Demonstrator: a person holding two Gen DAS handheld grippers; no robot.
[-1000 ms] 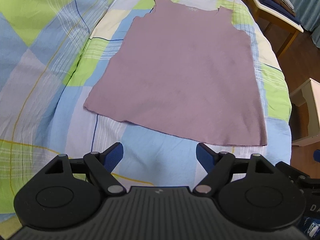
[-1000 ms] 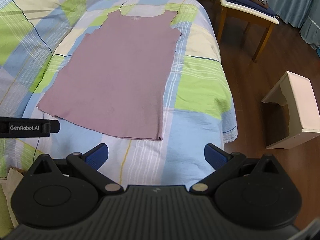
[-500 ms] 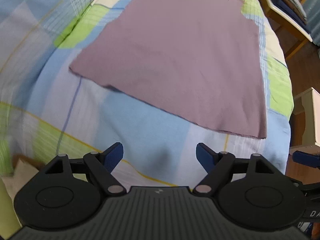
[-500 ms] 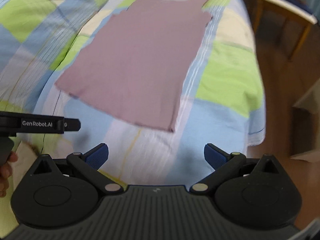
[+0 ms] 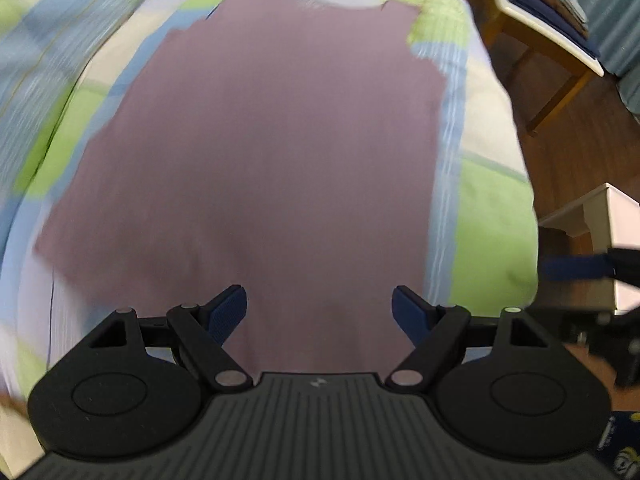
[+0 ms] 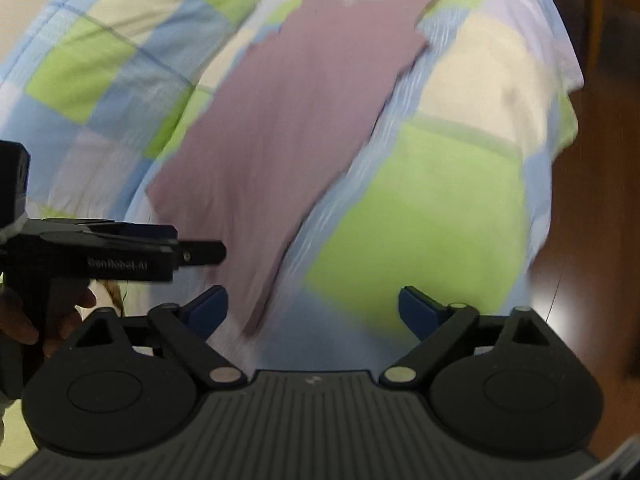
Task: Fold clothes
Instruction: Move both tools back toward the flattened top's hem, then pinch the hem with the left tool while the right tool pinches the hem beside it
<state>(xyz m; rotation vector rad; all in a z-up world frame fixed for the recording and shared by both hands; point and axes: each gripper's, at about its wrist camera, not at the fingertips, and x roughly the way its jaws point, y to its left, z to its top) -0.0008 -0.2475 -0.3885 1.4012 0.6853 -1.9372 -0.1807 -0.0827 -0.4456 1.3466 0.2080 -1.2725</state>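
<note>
A mauve sleeveless top [image 5: 272,152] lies flat on the checked bedspread, straps at the far end, hem towards me. My left gripper [image 5: 319,312] is open and empty, low over the hem area of the top. My right gripper [image 6: 312,312] is open and empty, over the bedspread just right of the top's near right hem corner [image 6: 256,320]; the top [image 6: 288,128] runs away to the upper left there. The left gripper's body [image 6: 120,256] shows at the left of the right wrist view. Both views are blurred by motion.
The bedspread [image 5: 492,216] has green, blue and cream squares. A wooden chair with folded dark clothes [image 5: 548,8] stands at the far right. A white stool [image 5: 608,220] stands on the wooden floor by the bed's right edge.
Both grippers have moved forward and down towards the top. The left one now hangs over the hem; the right one has come close to the right hem corner. Jaws stay open.
</note>
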